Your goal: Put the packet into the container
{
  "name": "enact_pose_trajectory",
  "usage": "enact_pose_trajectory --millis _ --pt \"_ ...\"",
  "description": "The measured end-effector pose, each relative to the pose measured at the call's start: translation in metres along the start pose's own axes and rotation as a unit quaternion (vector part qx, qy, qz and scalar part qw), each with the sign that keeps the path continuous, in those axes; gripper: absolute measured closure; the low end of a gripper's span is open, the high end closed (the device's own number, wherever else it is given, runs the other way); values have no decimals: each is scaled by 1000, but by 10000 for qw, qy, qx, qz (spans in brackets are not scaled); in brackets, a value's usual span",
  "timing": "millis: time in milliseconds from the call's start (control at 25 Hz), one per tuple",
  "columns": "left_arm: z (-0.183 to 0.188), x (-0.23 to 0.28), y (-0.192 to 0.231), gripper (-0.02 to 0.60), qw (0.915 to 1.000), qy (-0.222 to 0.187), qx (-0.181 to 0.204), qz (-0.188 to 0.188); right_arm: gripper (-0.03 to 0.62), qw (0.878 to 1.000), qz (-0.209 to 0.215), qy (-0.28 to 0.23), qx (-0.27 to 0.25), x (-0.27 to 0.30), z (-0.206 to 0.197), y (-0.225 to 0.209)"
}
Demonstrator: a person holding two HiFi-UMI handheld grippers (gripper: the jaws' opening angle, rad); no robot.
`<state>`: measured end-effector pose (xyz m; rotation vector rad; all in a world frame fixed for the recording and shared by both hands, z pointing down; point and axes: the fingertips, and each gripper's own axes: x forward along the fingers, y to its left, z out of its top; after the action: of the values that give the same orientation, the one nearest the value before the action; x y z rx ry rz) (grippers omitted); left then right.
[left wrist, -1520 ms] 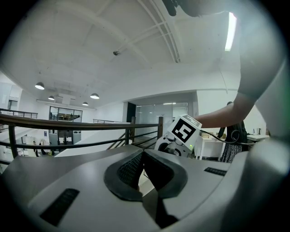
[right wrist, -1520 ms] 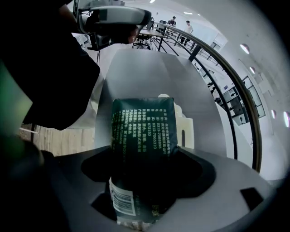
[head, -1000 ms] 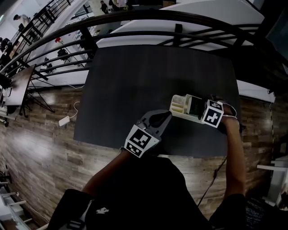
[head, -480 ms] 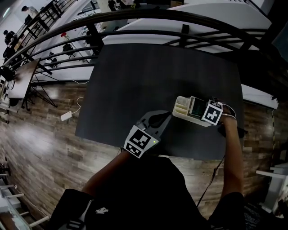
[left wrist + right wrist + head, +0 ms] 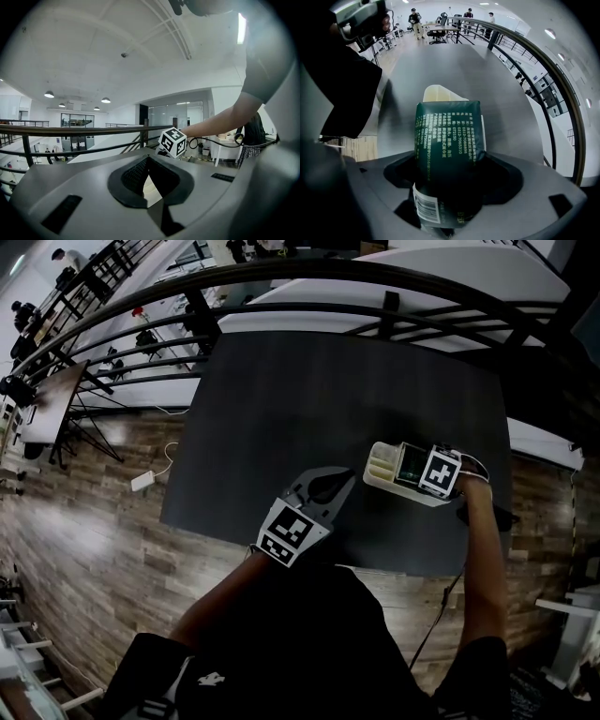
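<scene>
Packet, dark green with pale print and a barcode label, was clamped between the jaws of the right gripper, which closed on its lower part while the rest stood out ahead of them. Just beyond the packet's far edge showed the cream rim of the container, so the packet sat over the container's near end; whether it touched the inside could not be told. In the head view the right gripper lay at the right end of the container, a pale tray with dividers, and a strip of the green packet showed between them. The container stood on the dark table, towards its near right side.

The left gripper had its jaws brought together at the tips with nothing between them. It pointed up and away, past the marker cube of the right gripper and the person's forearm. From above, the left gripper hovered over the table's near edge, to the left of the container and apart from it.

Beyond the table ran a dark railing. A wooden floor lay to the left, with a small white block on a cable resting on it.
</scene>
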<state>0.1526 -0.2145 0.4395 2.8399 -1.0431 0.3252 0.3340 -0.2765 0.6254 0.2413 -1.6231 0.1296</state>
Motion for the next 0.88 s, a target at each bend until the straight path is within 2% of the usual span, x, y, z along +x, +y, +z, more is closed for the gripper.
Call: enact_pose_trajectory --millis 240,400,720,880 --pt "-3 -7 9 577 10000 47 9 53 203 10000 -7 -6 95 7 -2 -8" --pt "-5 -6 6 577 10000 68 -3 16 203 9995 36 256 169 11 -14 -7" --pt "-2 -9 6 577 9998 -48 -152 -85 203 9991 175 -164 356 19 -5 -7" --pt "0 -11 11 577 9997 -106 -226 -76 203 9987 28 167 482 16 -15 -10"
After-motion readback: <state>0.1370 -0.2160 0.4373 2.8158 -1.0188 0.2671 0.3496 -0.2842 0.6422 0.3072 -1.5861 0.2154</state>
